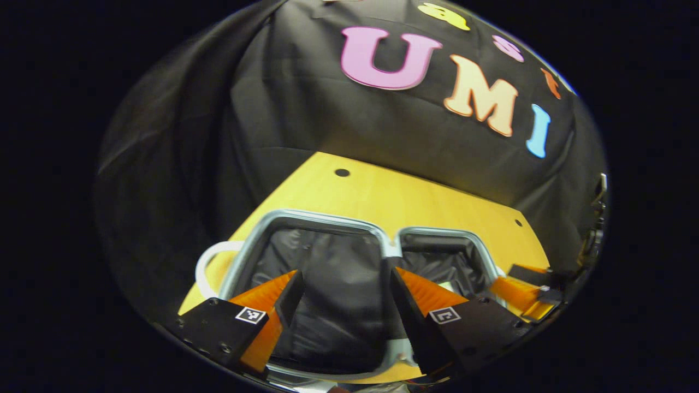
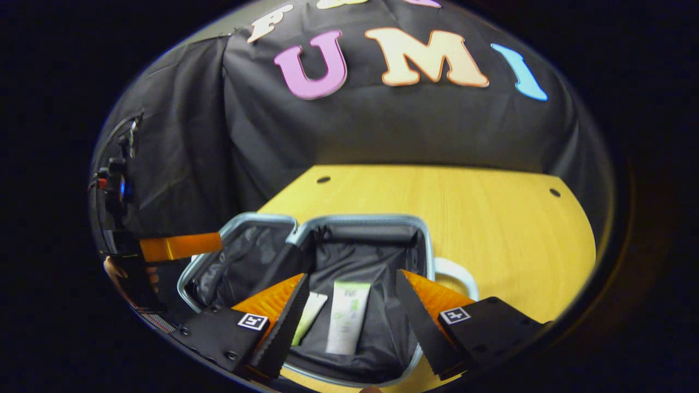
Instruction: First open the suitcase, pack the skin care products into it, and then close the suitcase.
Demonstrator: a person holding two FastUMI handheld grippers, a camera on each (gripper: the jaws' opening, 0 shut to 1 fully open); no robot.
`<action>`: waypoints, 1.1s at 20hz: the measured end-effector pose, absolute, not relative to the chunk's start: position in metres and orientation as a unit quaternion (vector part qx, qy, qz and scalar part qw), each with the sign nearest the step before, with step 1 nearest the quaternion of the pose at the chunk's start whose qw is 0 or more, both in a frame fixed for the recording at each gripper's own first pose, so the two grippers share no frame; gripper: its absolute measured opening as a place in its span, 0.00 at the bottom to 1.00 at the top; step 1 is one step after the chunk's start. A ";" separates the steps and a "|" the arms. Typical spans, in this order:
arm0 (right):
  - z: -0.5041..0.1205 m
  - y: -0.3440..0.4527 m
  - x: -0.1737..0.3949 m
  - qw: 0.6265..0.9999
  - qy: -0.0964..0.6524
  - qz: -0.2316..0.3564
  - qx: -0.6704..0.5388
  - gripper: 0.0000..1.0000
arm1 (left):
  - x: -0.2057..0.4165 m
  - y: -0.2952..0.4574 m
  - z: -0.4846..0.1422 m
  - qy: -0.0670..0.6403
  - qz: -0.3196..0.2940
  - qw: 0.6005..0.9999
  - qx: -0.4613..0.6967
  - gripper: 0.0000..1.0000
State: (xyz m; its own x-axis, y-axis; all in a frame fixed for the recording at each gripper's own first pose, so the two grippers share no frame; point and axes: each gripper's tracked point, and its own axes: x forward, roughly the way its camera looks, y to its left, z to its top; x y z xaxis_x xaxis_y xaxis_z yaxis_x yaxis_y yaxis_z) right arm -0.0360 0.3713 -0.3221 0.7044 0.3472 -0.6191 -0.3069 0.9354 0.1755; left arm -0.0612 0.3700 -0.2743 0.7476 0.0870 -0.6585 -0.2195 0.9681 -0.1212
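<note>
My left claw, released, hangs over the empty half of the open silver-rimmed, black-lined suitcase; I'd swing that half over the white tubes below my released right claw.

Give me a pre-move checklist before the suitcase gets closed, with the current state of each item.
1. Suitcase lying fully open on the table: ok.
2. Two skin care tubes inside the right half: ok.
3. Left half holds nothing that would block the fold: ok.
4. Right gripper open and holding nothing: ok.
5. Left gripper open, over the left half: ok.
6. All products packed: cannot tell.
7. Rims free of pinched lining: cannot tell.
</note>
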 end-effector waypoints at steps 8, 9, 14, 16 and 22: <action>-0.259 0.323 0.004 0.964 0.232 0.132 -0.006 0.98 | -0.052 0.476 -0.292 0.351 0.193 0.912 -0.085 0.93; -0.255 0.315 0.008 0.966 0.227 0.123 -0.008 0.98 | -0.055 0.486 -0.294 0.354 0.199 0.910 -0.088 0.90; -0.234 0.279 0.024 0.975 0.208 0.073 -0.001 0.98 | -0.064 0.521 -0.331 0.386 0.218 0.891 -0.097 0.93; -0.228 0.267 0.025 0.978 0.201 0.062 -0.006 0.98 | -0.089 0.545 -0.336 0.403 0.220 0.882 -0.105 0.92; -0.223 0.251 0.018 0.979 0.195 0.049 -0.024 0.98 | -0.084 0.543 -0.400 0.458 0.229 0.850 -0.125 0.47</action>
